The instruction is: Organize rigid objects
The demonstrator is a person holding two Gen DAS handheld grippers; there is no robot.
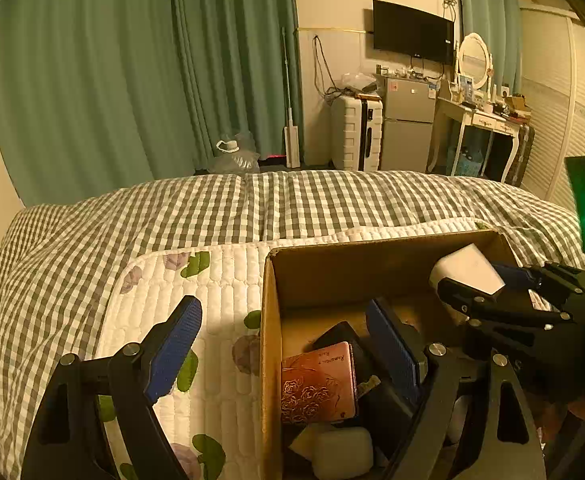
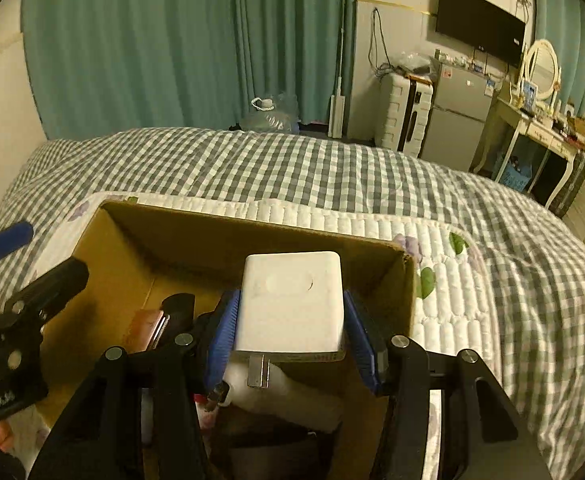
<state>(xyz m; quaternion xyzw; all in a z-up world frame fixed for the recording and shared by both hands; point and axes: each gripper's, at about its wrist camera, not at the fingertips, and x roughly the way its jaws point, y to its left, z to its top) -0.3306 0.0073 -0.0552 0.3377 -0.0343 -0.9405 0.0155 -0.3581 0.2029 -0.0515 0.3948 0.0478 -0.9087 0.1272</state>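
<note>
Green curtains [image 1: 132,80], a television [image 1: 412,32] and a suitcase [image 1: 354,136] stand behind the checked bed [image 1: 292,200].

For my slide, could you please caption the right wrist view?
Right claw holds white charger over cardboard box.

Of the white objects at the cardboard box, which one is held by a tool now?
The white charger block with metal prongs, clamped in the right tool above the cardboard box. The other white block lies loose inside.
</note>
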